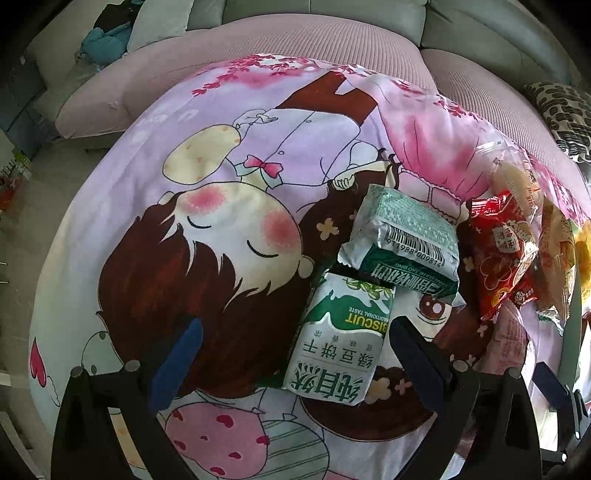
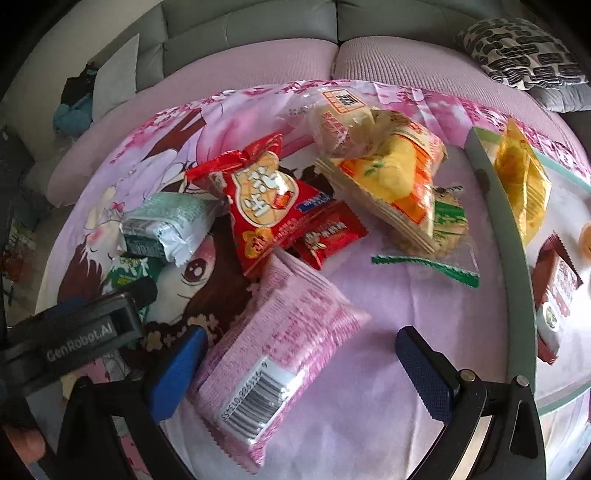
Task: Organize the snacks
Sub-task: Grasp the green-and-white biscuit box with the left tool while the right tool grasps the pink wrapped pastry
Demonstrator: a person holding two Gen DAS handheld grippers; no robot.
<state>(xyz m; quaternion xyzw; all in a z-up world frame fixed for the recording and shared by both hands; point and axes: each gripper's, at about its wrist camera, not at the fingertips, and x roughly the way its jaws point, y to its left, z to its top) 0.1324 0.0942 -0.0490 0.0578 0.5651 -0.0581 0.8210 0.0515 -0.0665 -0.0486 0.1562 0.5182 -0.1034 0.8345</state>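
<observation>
My left gripper [image 1: 295, 336] is open over the cartoon-print cloth. A green-and-white biscuit pack [image 1: 341, 339] lies between its fingers, close to the right finger [image 1: 410, 347], not clamped. A second green pack [image 1: 402, 240] lies just beyond it. My right gripper [image 2: 301, 354] is open around a pink snack pack [image 2: 280, 354] that lies barcode-up, nearer its left finger [image 2: 184, 365]. Beyond it sits a pile: a red pack [image 2: 266, 199], a smaller red pack [image 2: 328, 232] and yellow-orange packs [image 2: 391, 177]. The left gripper's body [image 2: 74, 332] shows at the lower left of the right wrist view.
A pale green-rimmed tray [image 2: 517, 251] at the right holds a yellow pack [image 2: 524, 181] and a dark red pack [image 2: 557, 291]. The cloth [image 1: 184, 184] covers a round pink cushion in front of a grey sofa [image 2: 258, 26]. A patterned pillow [image 2: 521, 51] lies at the far right.
</observation>
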